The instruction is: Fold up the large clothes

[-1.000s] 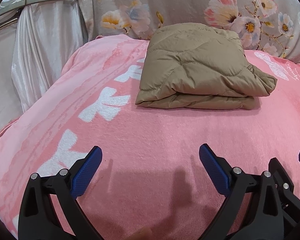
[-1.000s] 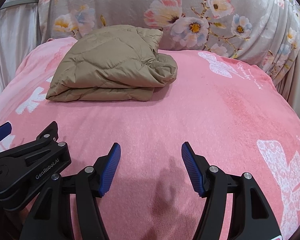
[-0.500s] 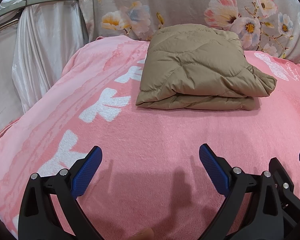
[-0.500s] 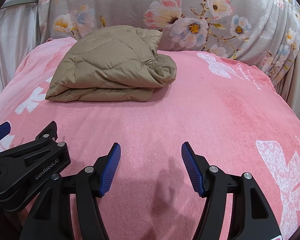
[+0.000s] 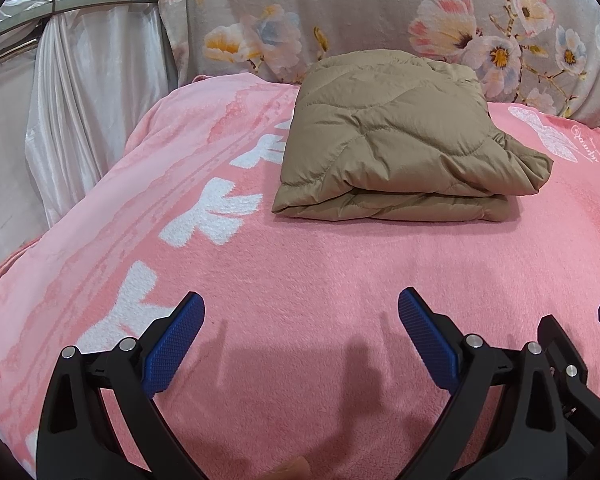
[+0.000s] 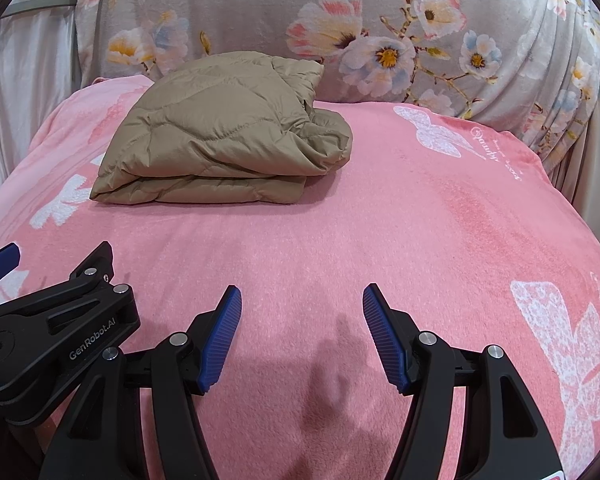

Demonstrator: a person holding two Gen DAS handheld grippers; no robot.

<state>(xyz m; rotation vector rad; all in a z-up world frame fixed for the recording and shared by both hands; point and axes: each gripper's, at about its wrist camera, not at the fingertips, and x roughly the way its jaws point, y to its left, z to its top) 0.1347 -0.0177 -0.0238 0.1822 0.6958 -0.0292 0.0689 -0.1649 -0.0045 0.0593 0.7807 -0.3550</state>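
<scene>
A: Status on the quilted tan jacket point(image 5: 396, 148)?

B: Folded into a compact stack, lying toward the far end of the pink blanket point(image 5: 320, 280), just in front of the floral cover point(image 5: 340, 12). Looks finished, judging by the squared front edge; right side a bit bunched.

A: Grippers?

B: Left gripper point(image 5: 300, 336) spread wide, holding nothing, hovering low over bare blanket, well short of the jacket. Right gripper point(image 6: 302, 332) same: jaws apart, empty, just beside the left one.

A: Step in hand?

B: Likely final fold done, hands off. Next move, if any: tuck or flatten that bunched right edge point(image 6: 332, 140). Needs a reach forward, light pinch, no dragging the stack.
</scene>
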